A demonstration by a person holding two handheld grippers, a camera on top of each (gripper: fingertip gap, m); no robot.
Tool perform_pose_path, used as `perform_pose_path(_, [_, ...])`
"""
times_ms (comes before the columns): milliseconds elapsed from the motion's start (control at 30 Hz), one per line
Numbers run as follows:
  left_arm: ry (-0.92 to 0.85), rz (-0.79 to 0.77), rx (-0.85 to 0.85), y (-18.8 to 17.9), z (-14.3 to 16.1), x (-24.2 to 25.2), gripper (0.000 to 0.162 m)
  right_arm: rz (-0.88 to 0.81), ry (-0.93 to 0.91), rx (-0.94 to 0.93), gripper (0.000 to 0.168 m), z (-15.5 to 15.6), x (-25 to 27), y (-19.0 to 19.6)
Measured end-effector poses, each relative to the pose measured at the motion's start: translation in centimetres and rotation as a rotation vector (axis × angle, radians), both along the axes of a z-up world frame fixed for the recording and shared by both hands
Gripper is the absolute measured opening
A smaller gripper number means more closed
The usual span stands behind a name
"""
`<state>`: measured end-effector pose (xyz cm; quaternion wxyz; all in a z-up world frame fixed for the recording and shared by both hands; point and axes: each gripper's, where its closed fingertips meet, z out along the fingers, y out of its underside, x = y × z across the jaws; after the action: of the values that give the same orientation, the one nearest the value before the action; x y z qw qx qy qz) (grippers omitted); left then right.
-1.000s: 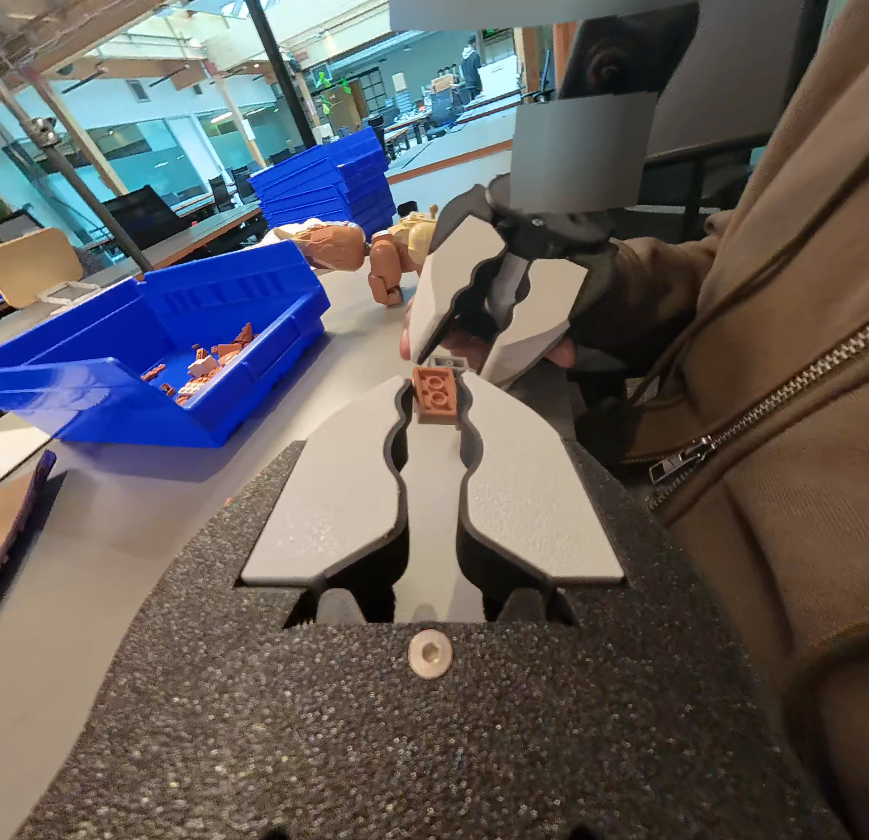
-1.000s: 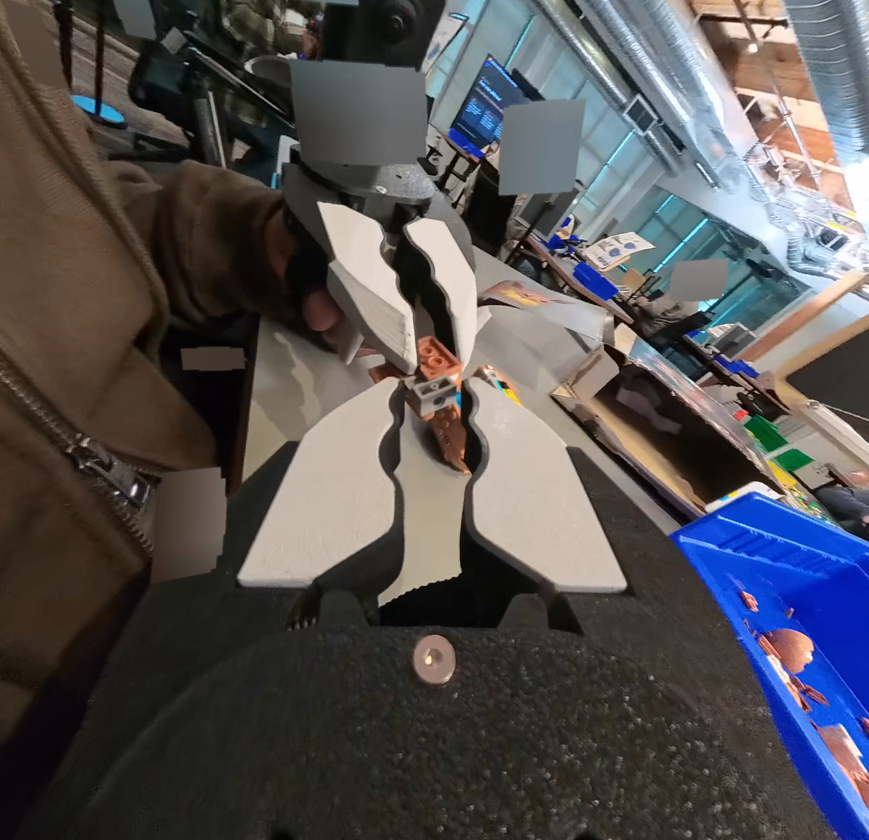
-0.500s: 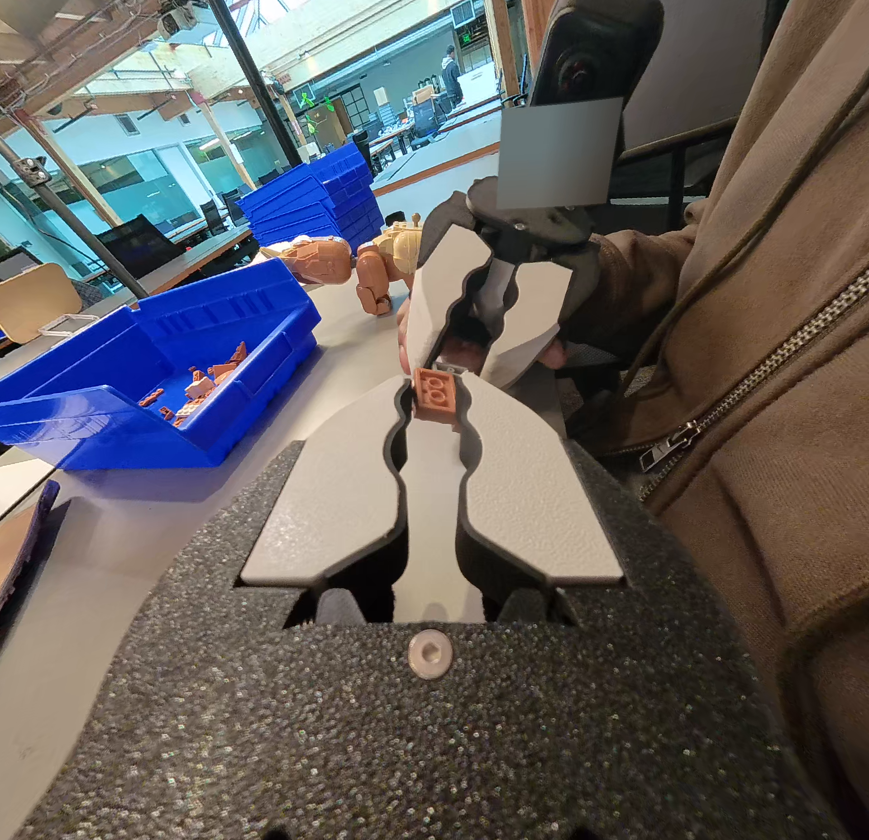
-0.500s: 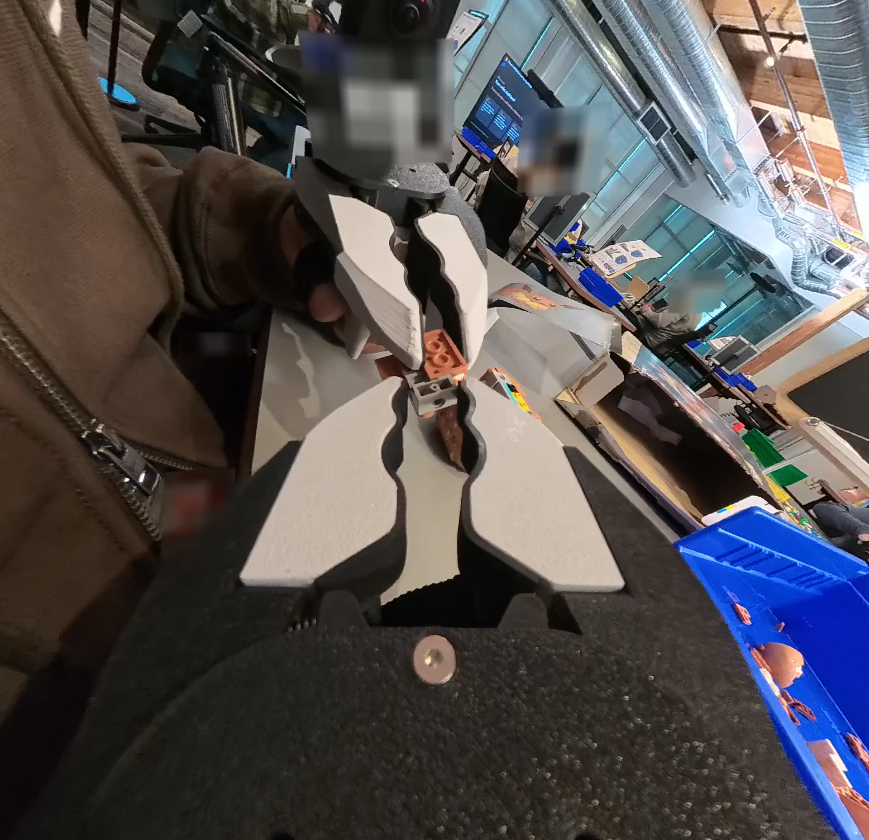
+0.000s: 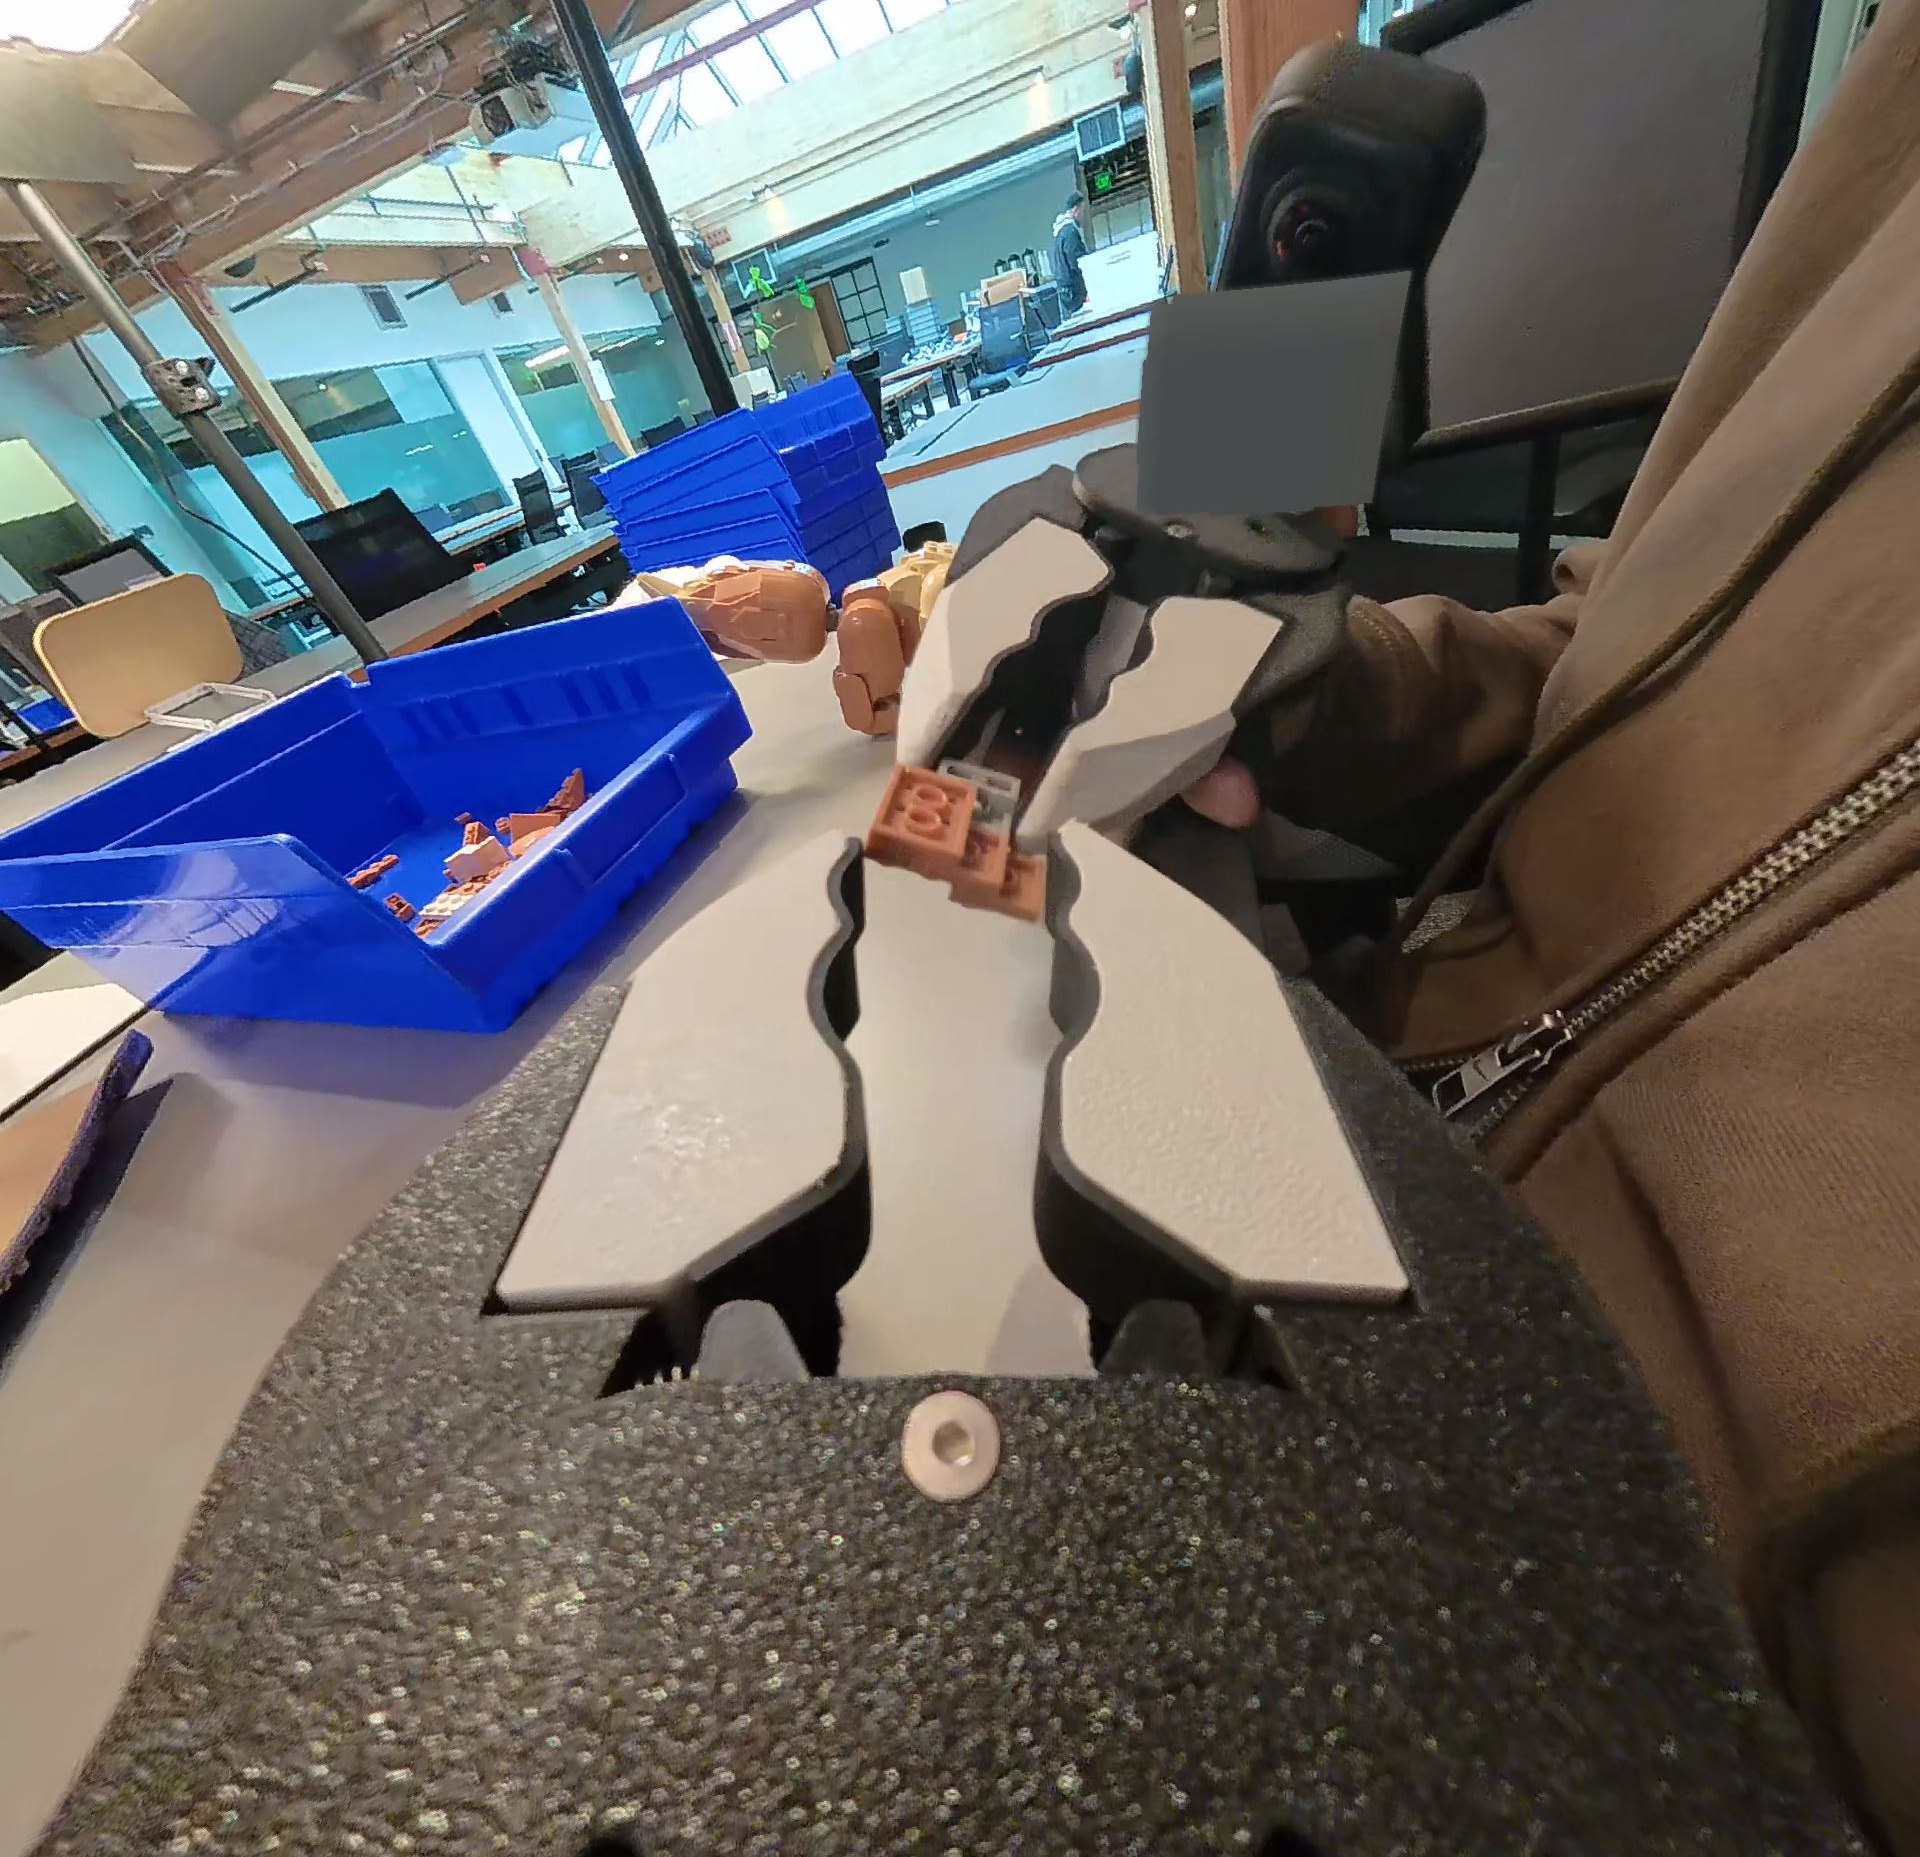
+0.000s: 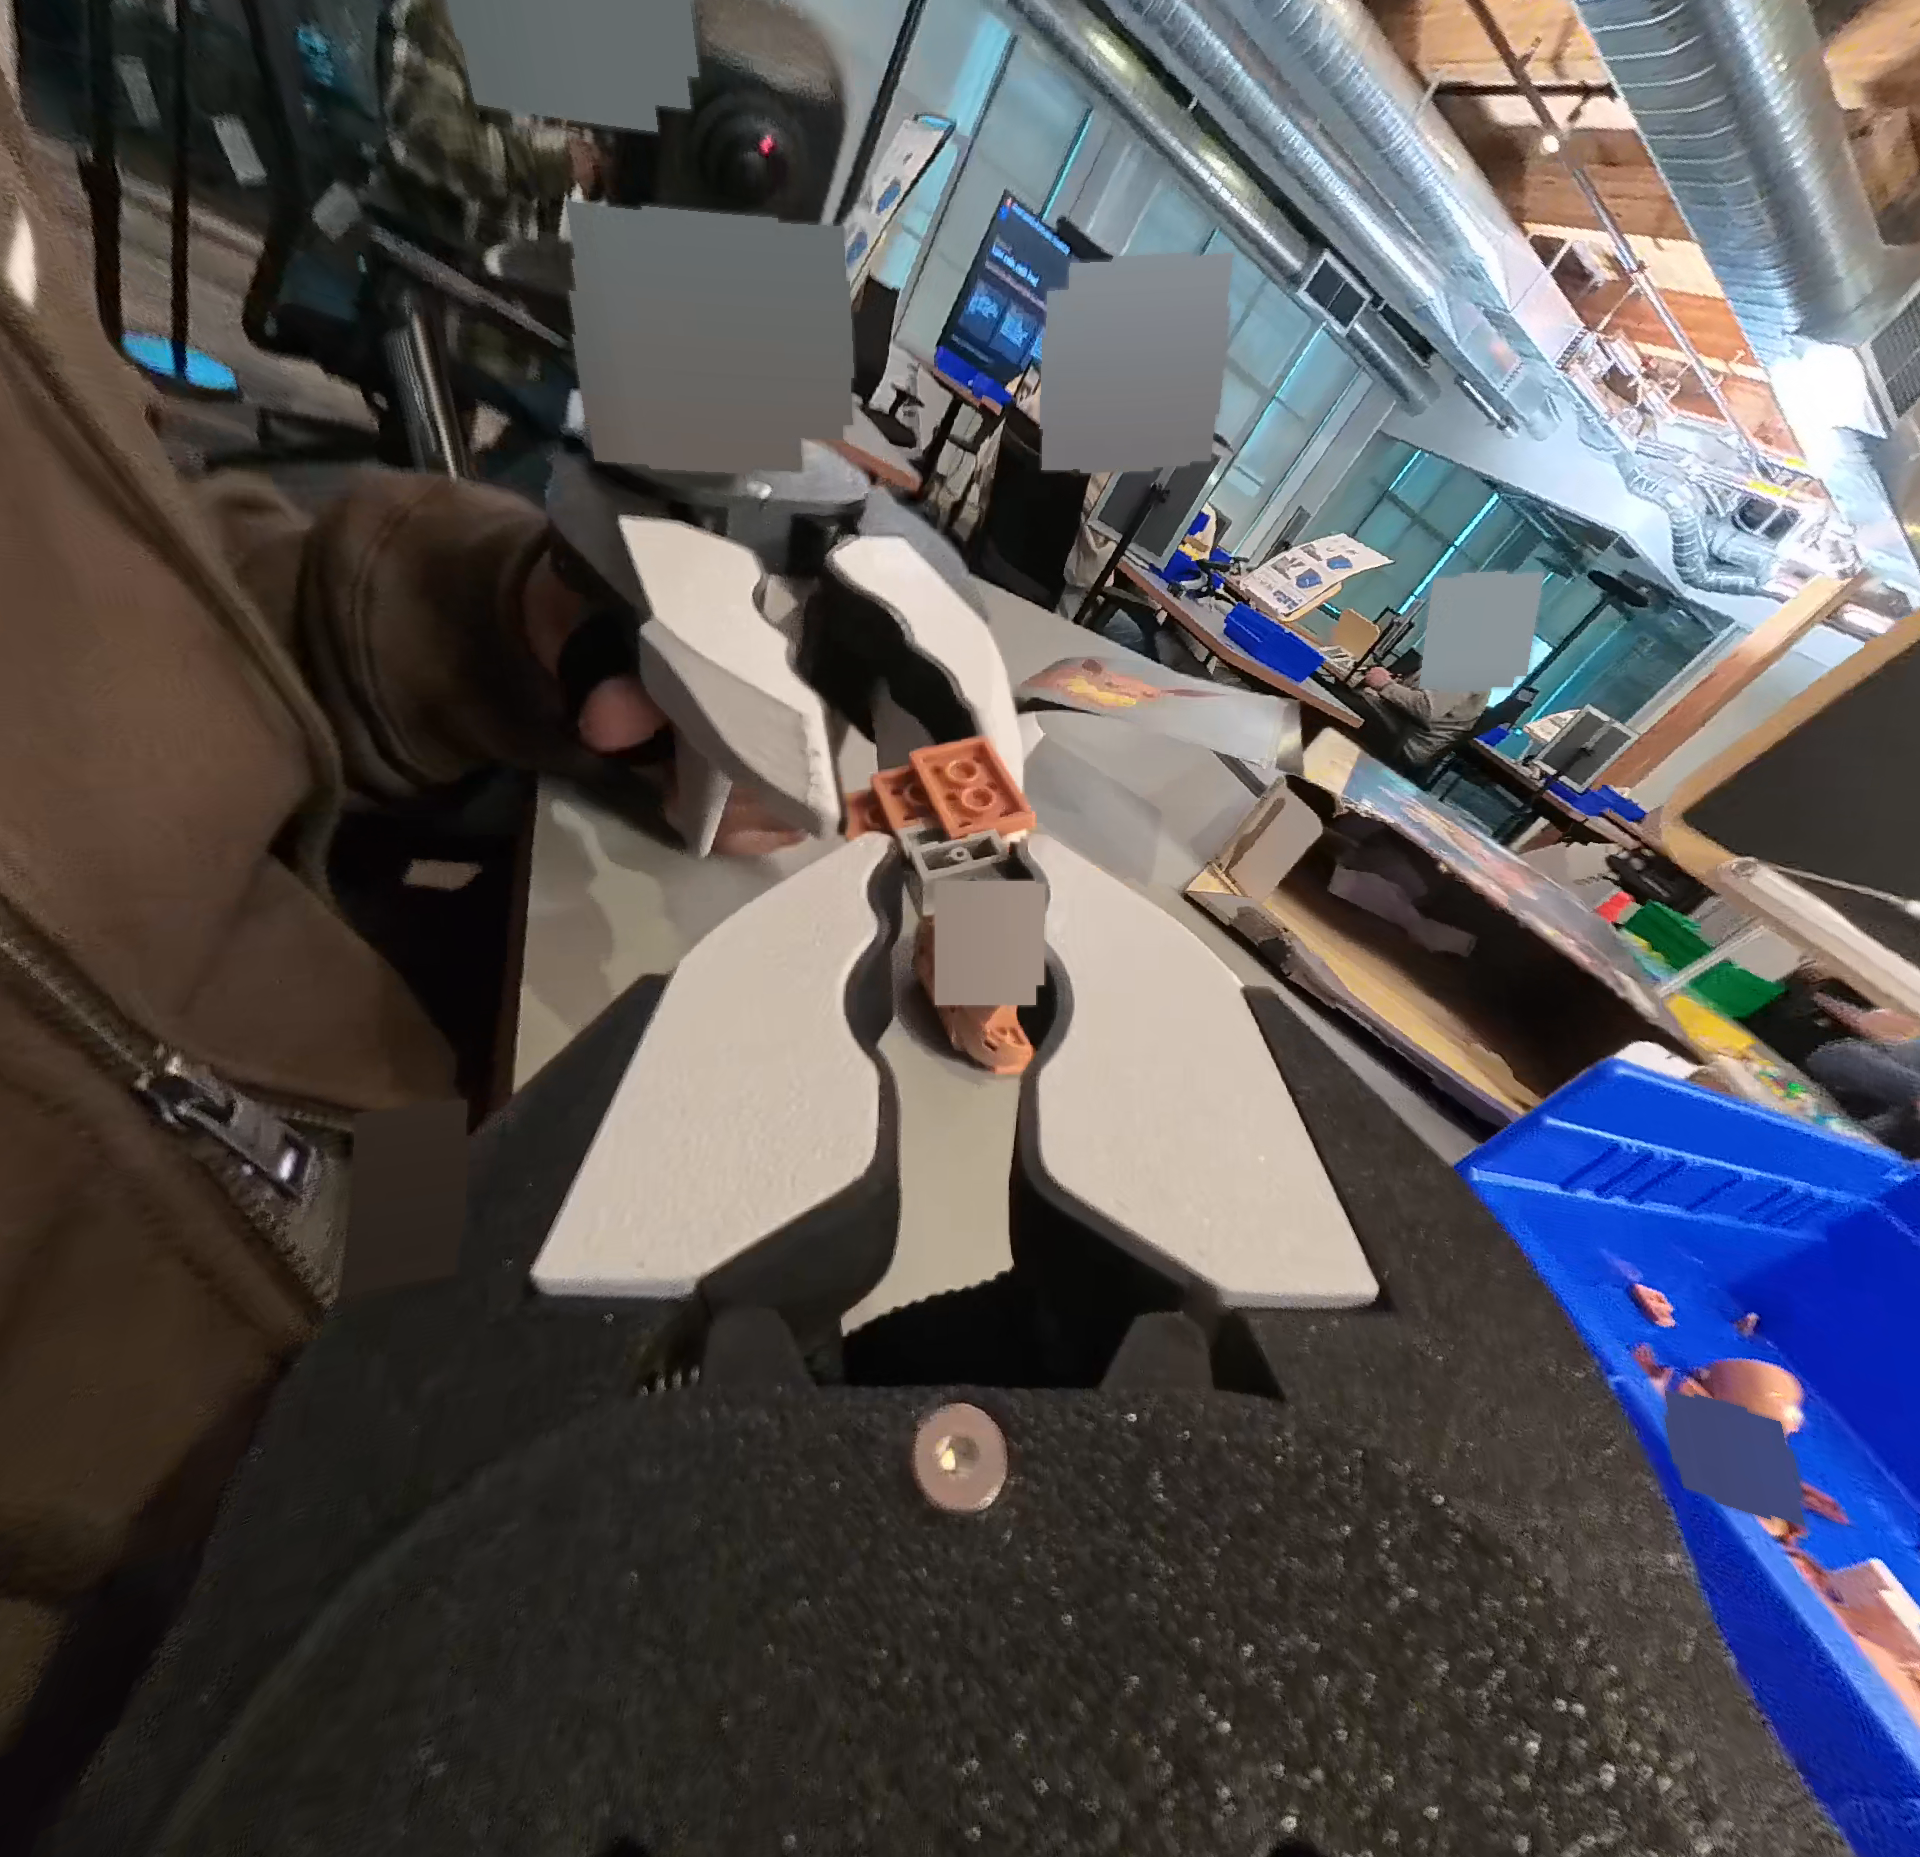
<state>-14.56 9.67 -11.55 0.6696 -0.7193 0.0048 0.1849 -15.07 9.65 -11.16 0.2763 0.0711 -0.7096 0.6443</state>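
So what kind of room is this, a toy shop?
More likely a big open workshop or office: long worktables, exposed silver air ducts, and stacked blue parts bins.

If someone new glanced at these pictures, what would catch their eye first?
Probably the two grippers meeting tip to tip above the grey table, with a small brick assembly between them: the right gripper clamps it, while the left gripper stands open just beneath. Next, the bright blue bin of brown pieces on the table to the left.
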Motion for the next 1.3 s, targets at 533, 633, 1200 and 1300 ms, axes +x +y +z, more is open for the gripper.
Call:
perform_pose_path(533, [0.068,0.006,0.077,0.1,1.3,0.5,0.034,0.096,-0.162,-0.13,0.018,1.3,0.7,-0.7])
perform_pose_path(633, [0.084,0.022,0.049,-0.1,1.2,0.5,0.031,0.097,-0.162,-0.116,0.018,1.1,0.6,-0.7])
perform_pose_path(1200, [0.225,0.228,-0.276,-1.0,-1.8,-1.7,0.031,0.052,0.1,0.368,0.022,-0.2,-1.1,-2.0])
perform_pose_path(1300, [0.24,0.263,-0.329,-1.0,-2.2,-2.0,0.031,0.062,0.116,0.426,0.019,-1.0,-1.3,-2.5])
